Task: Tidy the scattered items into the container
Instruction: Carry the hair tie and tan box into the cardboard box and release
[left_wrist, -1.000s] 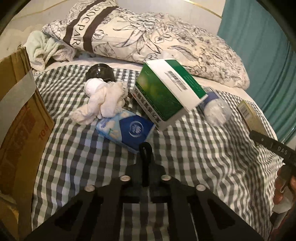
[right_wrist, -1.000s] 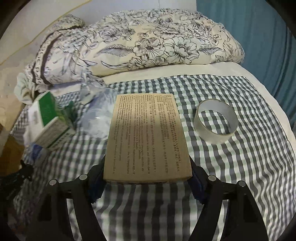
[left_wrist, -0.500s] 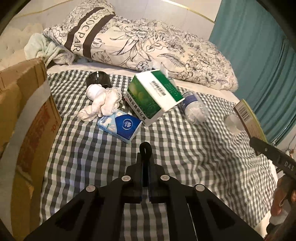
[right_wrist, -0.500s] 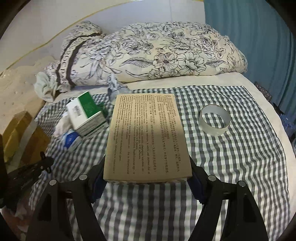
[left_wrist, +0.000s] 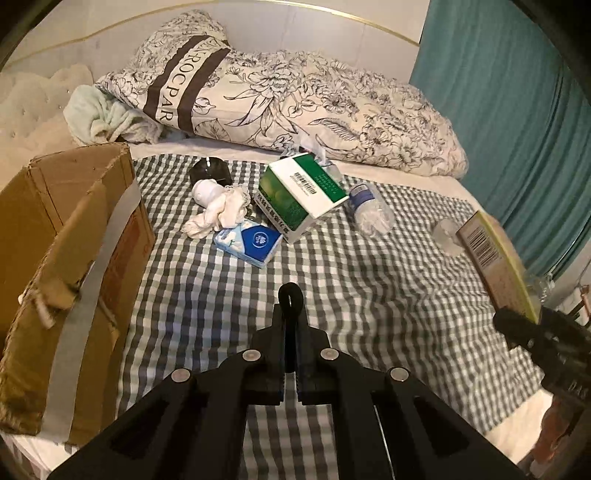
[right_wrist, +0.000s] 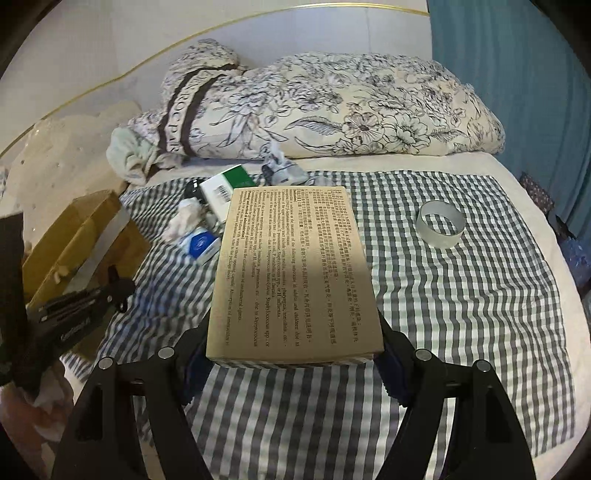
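While both wrist views look across the bed, the findings are as follows.

Right gripper (right_wrist: 293, 354): clamped on the sides of a tan medicine box (right_wrist: 291, 273), held flat above the checked sheet (right_wrist: 461, 302), printed face up.
Left gripper (left_wrist: 290, 332): fingers pressed together, nothing between them, above the sheet.
Container: a cardboard box (left_wrist: 70, 258) with grey tape stands at the left edge of the bed, flaps open; its inside cannot be seen.
Scattered group: a green-and-white carton (left_wrist: 301, 194) lies tilted near the middle of the bed, its lower corner just beside a blue tissue pack (left_wrist: 249, 242).
Cloth: a crumpled white cloth (left_wrist: 218, 212) lies left of the carton, touching a small white bottle (left_wrist: 205, 190); a dark round object (left_wrist: 210, 171) sits behind them.
Bottle: a clear plastic bottle (left_wrist: 369, 214) lies on its side right of the carton.
Tape: a clear tape roll (right_wrist: 441, 229) rests alone on the right part of the sheet, well apart from the group.
Head of bed: a floral pillow (left_wrist: 295, 107) with a pale green cloth (left_wrist: 103, 118) at its left end.
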